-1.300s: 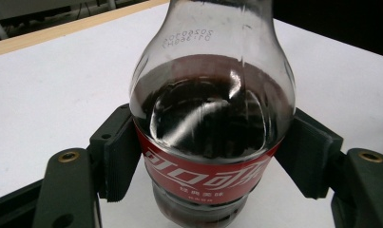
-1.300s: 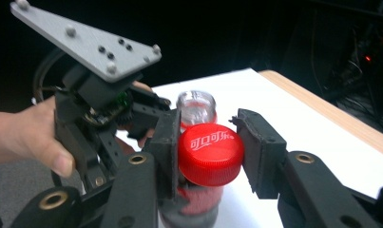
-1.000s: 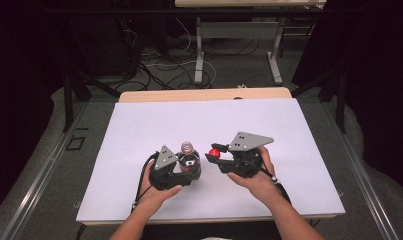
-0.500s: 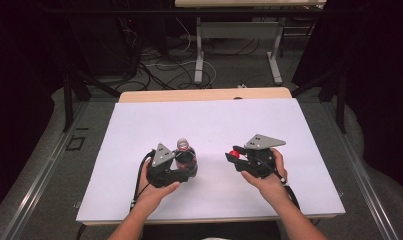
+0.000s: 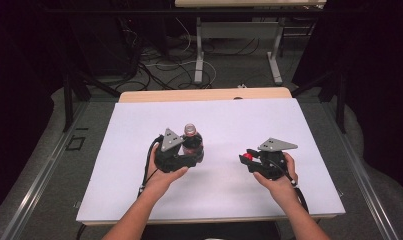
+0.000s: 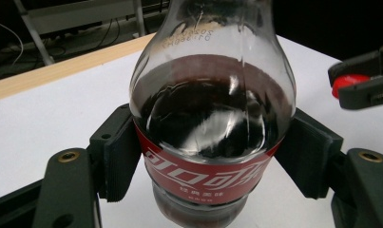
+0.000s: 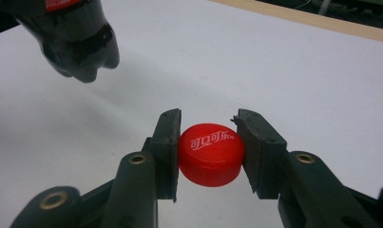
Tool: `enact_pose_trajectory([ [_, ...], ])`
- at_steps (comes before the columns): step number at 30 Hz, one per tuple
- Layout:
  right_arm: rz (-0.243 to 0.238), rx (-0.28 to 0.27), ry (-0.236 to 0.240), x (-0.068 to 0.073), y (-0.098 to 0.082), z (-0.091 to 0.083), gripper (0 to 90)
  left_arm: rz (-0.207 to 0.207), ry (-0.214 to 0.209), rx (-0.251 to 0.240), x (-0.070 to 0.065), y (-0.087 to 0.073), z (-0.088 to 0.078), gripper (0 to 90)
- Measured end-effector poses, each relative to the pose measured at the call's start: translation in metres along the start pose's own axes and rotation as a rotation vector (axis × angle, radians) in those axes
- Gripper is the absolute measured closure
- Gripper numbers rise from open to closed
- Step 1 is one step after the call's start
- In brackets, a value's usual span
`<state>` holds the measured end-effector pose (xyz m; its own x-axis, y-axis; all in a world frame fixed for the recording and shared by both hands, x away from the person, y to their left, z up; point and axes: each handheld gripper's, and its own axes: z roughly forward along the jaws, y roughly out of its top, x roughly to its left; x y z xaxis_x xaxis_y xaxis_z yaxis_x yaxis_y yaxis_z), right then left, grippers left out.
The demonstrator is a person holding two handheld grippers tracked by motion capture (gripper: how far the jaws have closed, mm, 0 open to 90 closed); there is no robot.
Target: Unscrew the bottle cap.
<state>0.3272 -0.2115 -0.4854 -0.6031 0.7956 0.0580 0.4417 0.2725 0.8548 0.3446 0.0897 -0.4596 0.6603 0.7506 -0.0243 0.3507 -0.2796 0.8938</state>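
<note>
A clear plastic cola bottle [image 6: 212, 123] with dark drink and a red label stands uncapped [image 5: 191, 137] between the pads of my left gripper [image 5: 189, 152], which is shut on its body just at the label. My right gripper [image 7: 209, 154] is shut on the red bottle cap [image 7: 209, 153], which is pinched by its sides, logo up. In the high view that right gripper [image 5: 250, 159] sits low over the white table, to the right of the bottle, with the cap [image 5: 247, 156] at its tip. The bottle's base [image 7: 80, 47] hangs above the table in the right gripper view.
The white tabletop [image 5: 299, 130] spreads around both hands, with a wooden edge [image 5: 204, 94] at the far side. Beyond it are desk legs [image 5: 199, 55] and cables on the floor. Dark curtains stand at both sides.
My right gripper has carried the cap away from the bottle, to the right and down toward the table. The left gripper has lifted the bottle a little.
</note>
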Motion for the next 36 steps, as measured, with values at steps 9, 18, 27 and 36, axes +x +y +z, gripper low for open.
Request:
enact_pose_trajectory([
  [9, 0.025, -0.001, -0.013, -0.006, -0.007, 0.0, 61.1, -0.015, -0.003, 0.011, 0.007, 0.02, 0.031, 30.1],
  [18, 0.028, -0.002, -0.016, -0.009, -0.011, 0.003, 61.1, -0.043, 0.002, 0.022, 0.015, 0.036, 0.067, 30.1],
  [27, 0.036, -0.012, -0.013, -0.009, -0.012, 0.003, 61.1, -0.086, 0.001, 0.019, 0.022, 0.039, 0.105, 30.0],
  [36, 0.03, -0.026, -0.014, -0.01, -0.012, 0.003, 61.1, -0.082, 0.038, 0.043, 0.029, 0.026, 0.128, 30.0],
])
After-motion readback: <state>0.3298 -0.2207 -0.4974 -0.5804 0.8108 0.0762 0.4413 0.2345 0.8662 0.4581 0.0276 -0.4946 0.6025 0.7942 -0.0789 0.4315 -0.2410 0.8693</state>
